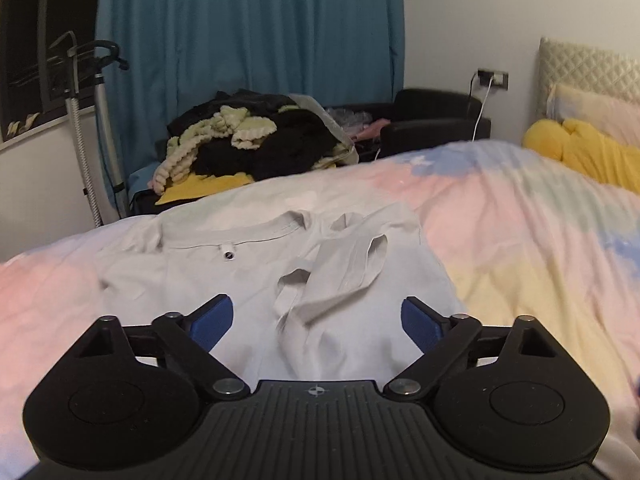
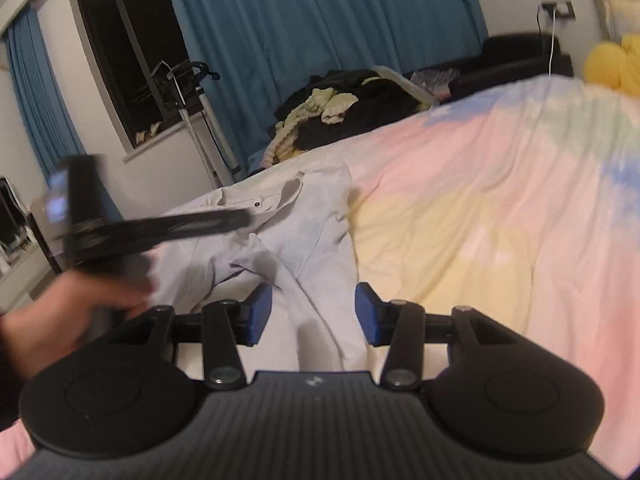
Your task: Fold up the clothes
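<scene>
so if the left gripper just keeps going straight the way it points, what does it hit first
Most likely the grey shirt spread on the bed. The left gripper is open and aims at the folded-over sleeve lying on the shirt, so that bunched fabric looks like first contact, though depth is hard to judge here.

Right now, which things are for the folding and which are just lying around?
For the folding:
- grey shirt, spread on the bed cover
- left tool, open
- right tool, open

Just lying around:
- pile of dark and pale clothes
- yellow plush toy
- garment steamer stand
- blue curtain
</scene>
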